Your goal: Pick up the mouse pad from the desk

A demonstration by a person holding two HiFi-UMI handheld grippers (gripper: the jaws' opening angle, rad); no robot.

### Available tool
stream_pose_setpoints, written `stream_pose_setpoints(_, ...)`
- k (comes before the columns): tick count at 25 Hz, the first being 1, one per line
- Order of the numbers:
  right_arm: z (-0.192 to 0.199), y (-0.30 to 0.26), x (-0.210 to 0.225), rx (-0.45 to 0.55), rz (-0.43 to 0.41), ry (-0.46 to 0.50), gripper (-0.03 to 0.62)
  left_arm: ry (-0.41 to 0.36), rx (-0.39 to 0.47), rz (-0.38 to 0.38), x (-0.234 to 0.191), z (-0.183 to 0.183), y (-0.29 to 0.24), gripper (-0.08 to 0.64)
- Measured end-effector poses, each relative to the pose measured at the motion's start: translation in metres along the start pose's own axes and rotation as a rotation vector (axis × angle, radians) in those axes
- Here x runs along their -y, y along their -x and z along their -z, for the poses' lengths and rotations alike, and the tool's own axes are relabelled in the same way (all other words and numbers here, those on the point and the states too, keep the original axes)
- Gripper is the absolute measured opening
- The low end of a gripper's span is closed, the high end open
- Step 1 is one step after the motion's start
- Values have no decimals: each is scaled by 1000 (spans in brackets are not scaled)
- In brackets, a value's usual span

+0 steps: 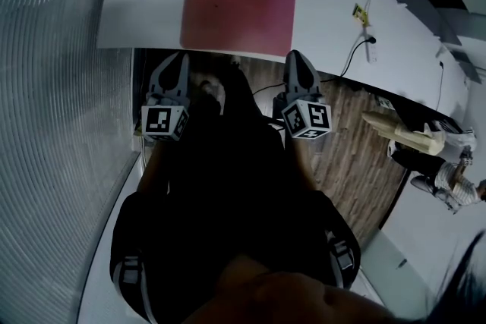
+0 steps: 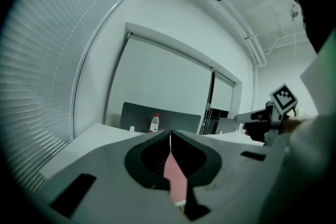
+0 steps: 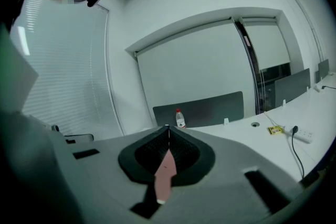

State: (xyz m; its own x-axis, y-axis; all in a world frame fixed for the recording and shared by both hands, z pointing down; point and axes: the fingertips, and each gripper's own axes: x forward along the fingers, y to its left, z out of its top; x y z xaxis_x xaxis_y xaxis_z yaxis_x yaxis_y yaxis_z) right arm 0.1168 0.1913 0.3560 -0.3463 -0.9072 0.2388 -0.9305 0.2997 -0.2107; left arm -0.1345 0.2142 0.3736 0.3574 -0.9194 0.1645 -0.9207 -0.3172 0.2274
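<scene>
Head view, mouse pad flat on desk, left gripper and right gripper jaws closed, empty

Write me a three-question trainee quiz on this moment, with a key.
1. True or false: the mouse pad lies flat on the desk.
2. The left claw and right claw are: A) both open, B) both shut, C) one open, one shut.
3. What stands on the desk beyond the pad?
Key: 1 true; 2 B; 3 a bottle.
</scene>
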Motion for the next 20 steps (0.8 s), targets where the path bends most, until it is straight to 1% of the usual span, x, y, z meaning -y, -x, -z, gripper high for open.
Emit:
stream_pose_setpoints(5,-8,-33,14,0,-31,-1,2,-22,4,6,0,-10,-30,8)
stream_pose_setpoints(9,-11,-64,30,-20,-66,-1,2,-29,6,24,-1,0,-62,9)
stream_pose_setpoints(14,-18,-102,55,-65,-114,25,2,-83,-60,17,4,-1,-106,9)
stream_pose_setpoints(16,-17,-118,69,-88,-130,32,2,-86,-82,18,6,1,-129,9)
stream_pose_setpoints(20,-14,-152,97,-131,-171,42,2,-87,-101,6,9,2,-171,9)
